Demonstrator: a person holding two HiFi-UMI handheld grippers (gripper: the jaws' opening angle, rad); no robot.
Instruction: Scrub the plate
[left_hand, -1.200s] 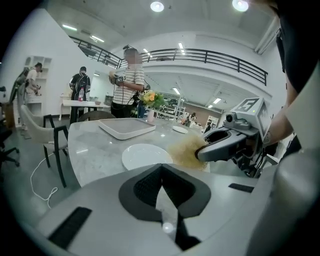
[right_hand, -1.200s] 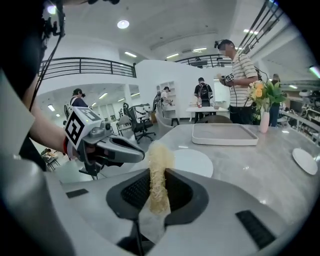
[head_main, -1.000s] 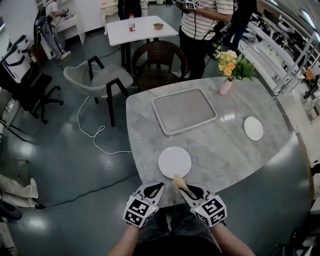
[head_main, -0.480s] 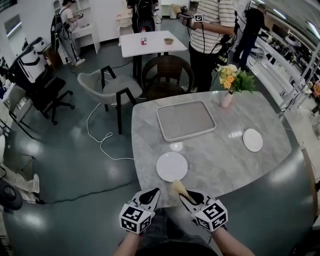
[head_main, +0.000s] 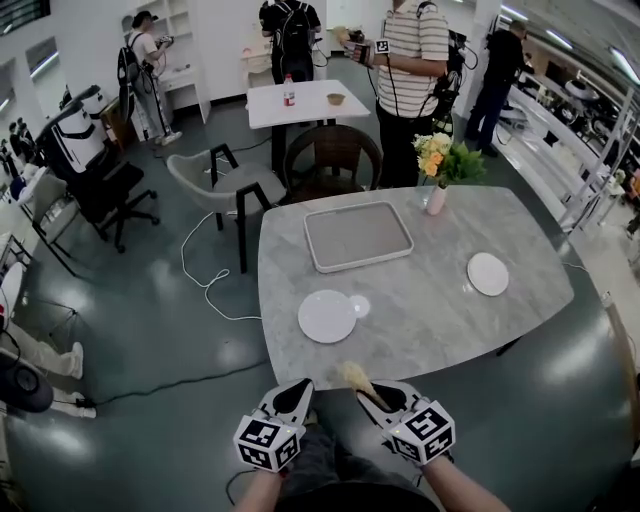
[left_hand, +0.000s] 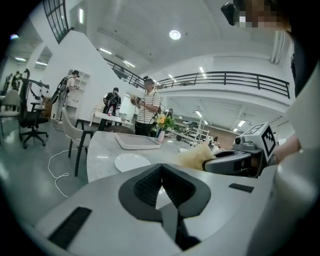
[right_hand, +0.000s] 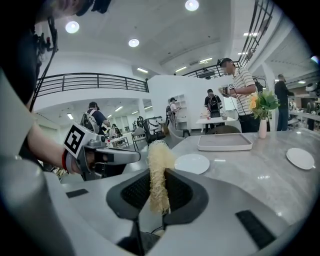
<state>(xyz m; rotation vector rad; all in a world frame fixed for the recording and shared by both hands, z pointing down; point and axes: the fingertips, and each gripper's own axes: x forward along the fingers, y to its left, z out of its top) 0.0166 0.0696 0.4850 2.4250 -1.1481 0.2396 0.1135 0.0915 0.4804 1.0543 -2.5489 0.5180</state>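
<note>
A white plate (head_main: 327, 316) lies near the front left of the grey marble table (head_main: 430, 320); it also shows as the plate (left_hand: 132, 162) and the plate (right_hand: 191, 163) in the gripper views. My right gripper (head_main: 366, 392) is shut on a pale yellow fibrous scrubber (head_main: 353, 376), which stands up between the jaws as the scrubber (right_hand: 159, 172). My left gripper (head_main: 301, 388) is shut with nothing in it. Both hang side by side short of the table's near edge, apart from the plate.
A grey tray (head_main: 358, 236) lies at the back middle of the table, a second white plate (head_main: 488, 274) at the right, a vase of flowers (head_main: 437, 170) at the back. Chairs (head_main: 225, 180) and people (head_main: 413, 60) stand beyond.
The view has drawn back from the table, so the plate now lies farther ahead of both grippers. The right gripper still holds the scrubber; the left stays shut.
</note>
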